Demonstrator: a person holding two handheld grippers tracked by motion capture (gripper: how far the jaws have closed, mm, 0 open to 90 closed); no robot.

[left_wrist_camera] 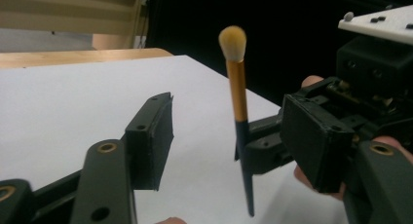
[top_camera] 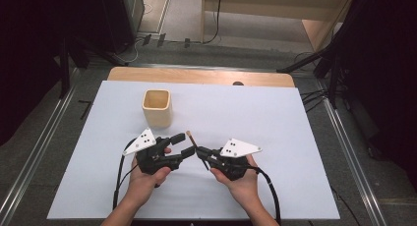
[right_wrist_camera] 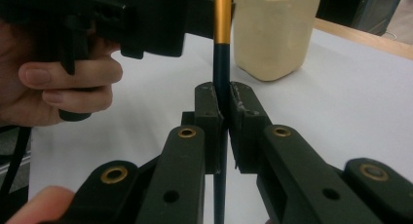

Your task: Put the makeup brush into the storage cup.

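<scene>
A wooden table (top_camera: 147, 74) carries a white sheet (top_camera: 275, 118) (covering nearly all of it), and a cream cup (top_camera: 157, 108) stands on the sheet.

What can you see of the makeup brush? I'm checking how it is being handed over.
The makeup brush is slim, with a fluffy pale yellow bristle tip, a shiny gold ferrule and a dark blue-black handle that tapers to a point. It stands nearly upright above the white table, tip up. The right gripper is shut on its dark handle, pads pressing both sides. The left gripper has its jaws on either side of the brush, not touching it. A cream cup stands behind, apart from it.
</scene>
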